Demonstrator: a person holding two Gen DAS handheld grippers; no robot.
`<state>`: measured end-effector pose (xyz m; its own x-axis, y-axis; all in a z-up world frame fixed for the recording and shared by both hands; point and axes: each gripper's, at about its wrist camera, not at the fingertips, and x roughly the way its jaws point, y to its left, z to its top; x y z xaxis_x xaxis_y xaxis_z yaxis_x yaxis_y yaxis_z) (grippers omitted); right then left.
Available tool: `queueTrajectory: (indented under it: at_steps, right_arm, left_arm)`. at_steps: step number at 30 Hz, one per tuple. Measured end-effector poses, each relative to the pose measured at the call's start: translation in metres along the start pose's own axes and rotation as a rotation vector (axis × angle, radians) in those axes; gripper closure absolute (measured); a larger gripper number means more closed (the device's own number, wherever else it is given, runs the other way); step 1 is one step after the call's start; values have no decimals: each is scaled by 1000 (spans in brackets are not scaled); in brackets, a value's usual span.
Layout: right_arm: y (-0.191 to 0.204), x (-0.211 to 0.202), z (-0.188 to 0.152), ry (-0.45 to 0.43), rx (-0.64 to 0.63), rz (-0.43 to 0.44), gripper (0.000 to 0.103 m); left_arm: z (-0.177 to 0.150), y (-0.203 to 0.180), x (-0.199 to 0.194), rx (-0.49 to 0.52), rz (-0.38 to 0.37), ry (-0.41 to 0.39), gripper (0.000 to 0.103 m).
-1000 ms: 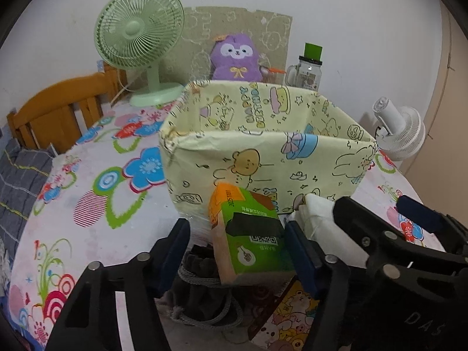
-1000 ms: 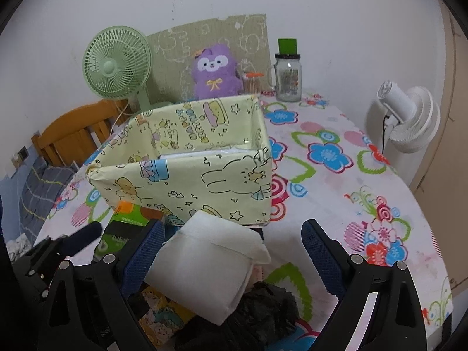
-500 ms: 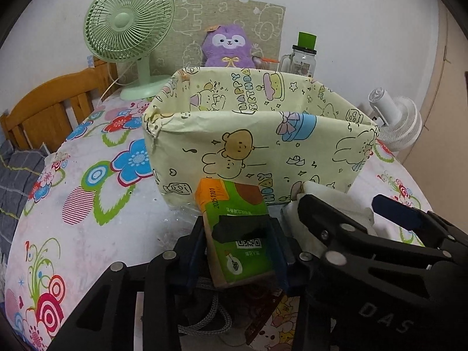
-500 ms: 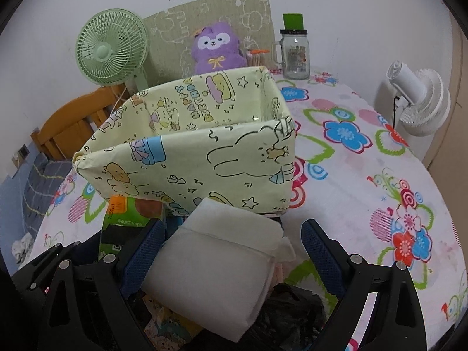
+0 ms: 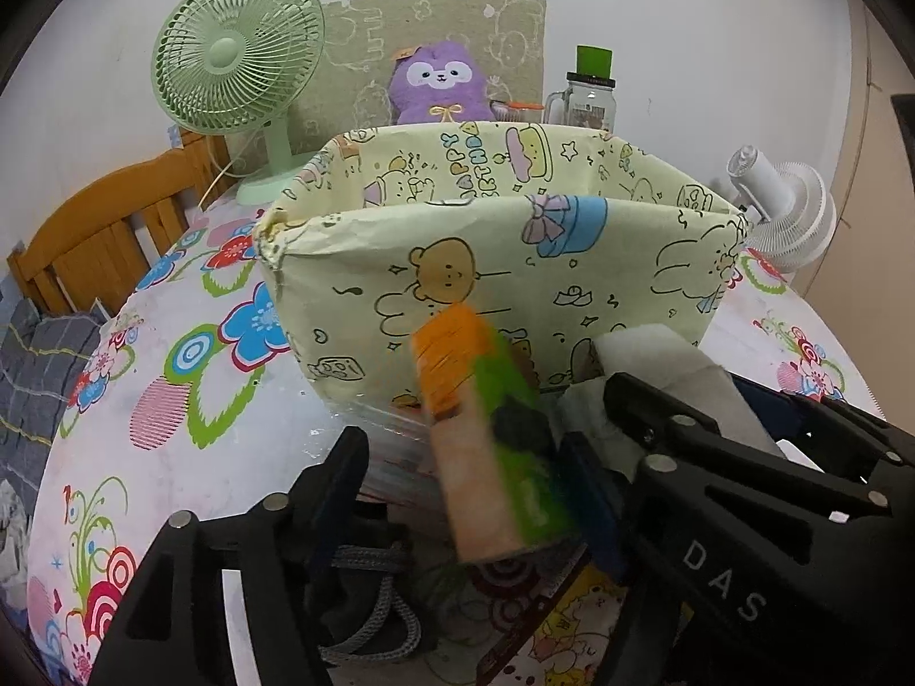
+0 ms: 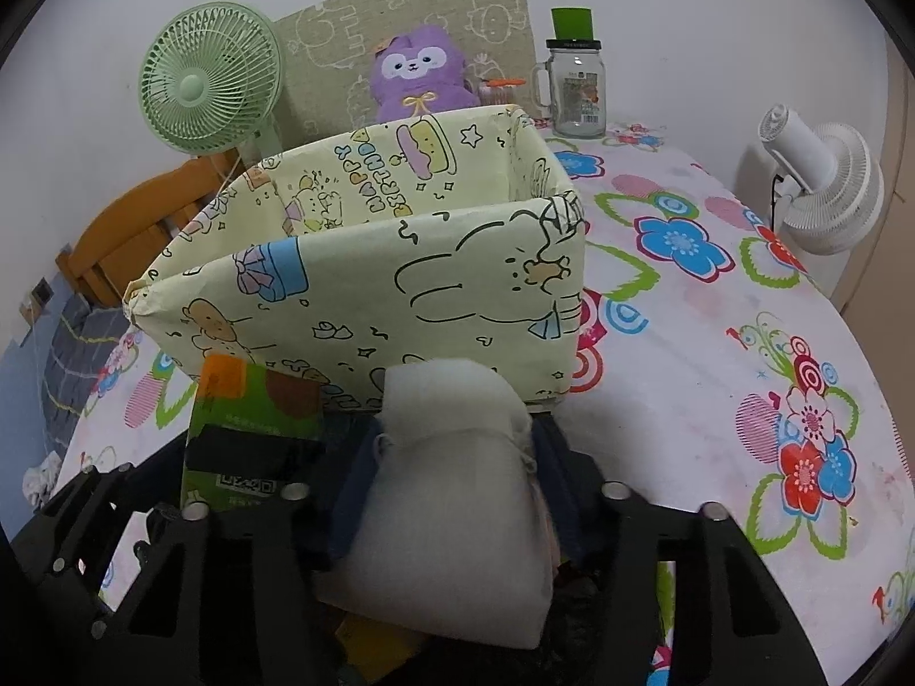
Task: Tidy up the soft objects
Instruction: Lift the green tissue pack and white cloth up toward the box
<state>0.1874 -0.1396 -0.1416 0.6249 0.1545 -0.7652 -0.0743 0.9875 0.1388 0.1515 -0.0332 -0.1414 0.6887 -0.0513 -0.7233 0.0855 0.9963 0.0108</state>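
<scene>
- Desk (image 6: 715, 377): covered by a flowered cloth, it carries everything else.
- Box (image 5: 514, 263): a pale yellow cartoon-print box, open at the top, stands mid-desk, just beyond both claws.
- Green fan (image 5: 237, 57) and purple plush (image 6: 420, 71): both stand behind the box near the wall, with a glass jar (image 6: 575, 88) to the right of the plush. A white fan (image 6: 823, 183) stands at the desk's right edge.
- White pack (image 6: 452, 491): a soft white bundle in front of the box, squeezed between the fingers of the right claw (image 6: 452, 491). Its jaws have just been closing and now press on both sides of the pack.
- Green pack (image 5: 492, 434): an orange-and-green tissue pack, blurred and tilted, between the fingers of the left claw (image 5: 469, 474). These jaws have just been opening; the right finger touches the pack and the left finger stands clear of it.
- Grey cord (image 5: 372, 589): lies on the desk under the left claw.
</scene>
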Motion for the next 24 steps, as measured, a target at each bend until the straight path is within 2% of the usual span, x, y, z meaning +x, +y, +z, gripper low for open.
queueTrajectory:
  at_steps: [5,9,14,24]
  right_arm:
    - [-6,-3,0,-12,22,17,57]
    - [-9,-8,2,-25,31,27,59]
    - [-11,-18,3,-41,33,37,60]
    - [-8,-46,3,-91,22,31,62]
  left_arm:
    - [2,-4,-1,-5,10,-8,31]
    - [3,-8,-6,1,5,-27,49]
    - [5,-13,-13,8,-22,-33,63]
    - [9,-18,-34,10,-54,-77,67]
